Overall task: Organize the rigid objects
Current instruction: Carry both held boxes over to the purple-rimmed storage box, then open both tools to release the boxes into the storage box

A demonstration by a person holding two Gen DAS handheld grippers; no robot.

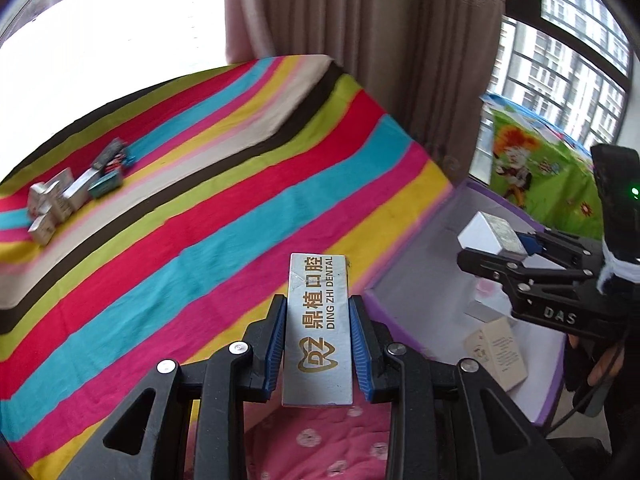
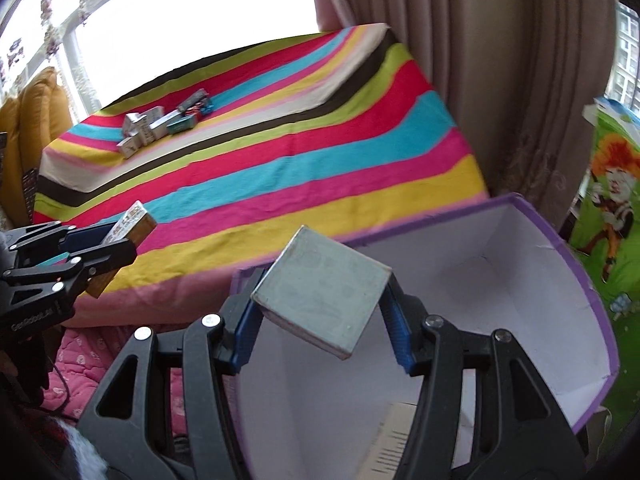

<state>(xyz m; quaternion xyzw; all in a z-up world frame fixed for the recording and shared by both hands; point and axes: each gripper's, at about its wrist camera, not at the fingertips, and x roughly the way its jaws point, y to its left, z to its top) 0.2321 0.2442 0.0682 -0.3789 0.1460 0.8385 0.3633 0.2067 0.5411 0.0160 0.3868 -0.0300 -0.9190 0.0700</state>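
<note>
Silver cartons lie in a cluster at ten o'clock on the striped bed, well apart from my tongs. My left tongs clamp a long silver dental box lengthwise above the bed's near edge. At three o'clock my right tongs grip a grey square box, tilted, above the open purple bin, where a beige carton lies inside.

Striped bed, small boxes on it
</note>
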